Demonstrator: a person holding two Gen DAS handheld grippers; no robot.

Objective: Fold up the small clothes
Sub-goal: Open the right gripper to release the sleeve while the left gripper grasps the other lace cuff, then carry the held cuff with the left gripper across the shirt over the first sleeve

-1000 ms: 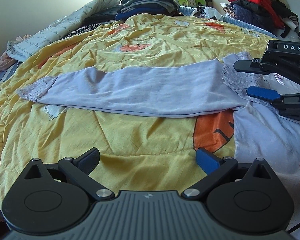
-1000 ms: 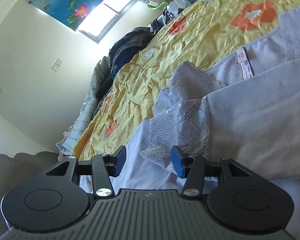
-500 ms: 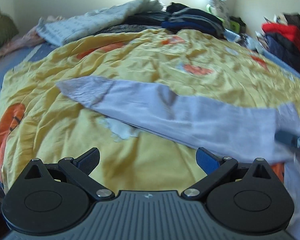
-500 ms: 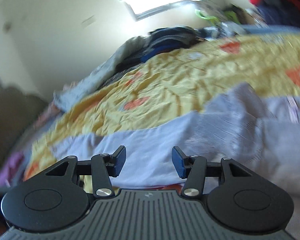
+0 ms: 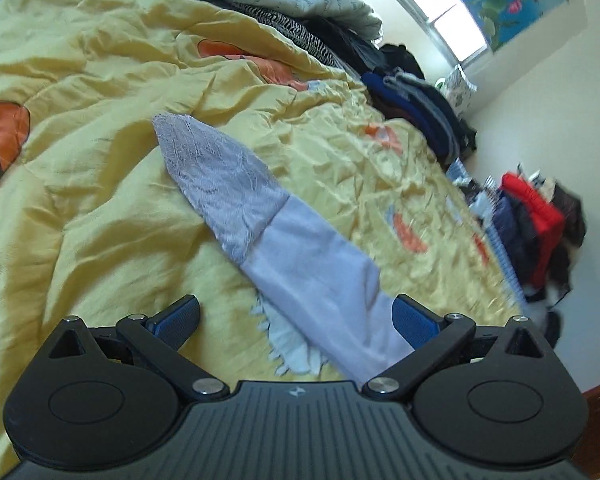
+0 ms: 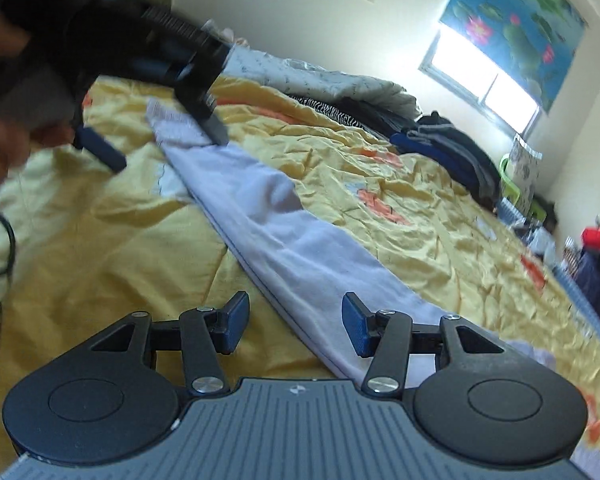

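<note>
Pale lilac cotton stretches in one long strip across the yellow quilt: the folded garment lies flat on the bed, its long axis running straight away from the left gripper toward the far headboard side. Its far end is a lace cuff that tapers to a point and aims up and to the left in the left wrist view; the plain knit end comes toward the camera and passes between the blue pads. The jaws of that gripper stand wide apart, one pad on each side of the cloth, not pinching it.

From the right wrist view the same garment runs diagonally, from the upper left down to the lower right, and its near part lies between the right gripper fingers, which are also spread open with nothing clamped. The left gripper shows there at the upper left, held in a blurred hand, its tips spread over the lace end.

Farther right, a stack of dark folded clothes sits at the quilt's edge, a window glows below a lotus picture, and a red jacket lies at the far right. No readable writing or label shows on the garment.
</note>
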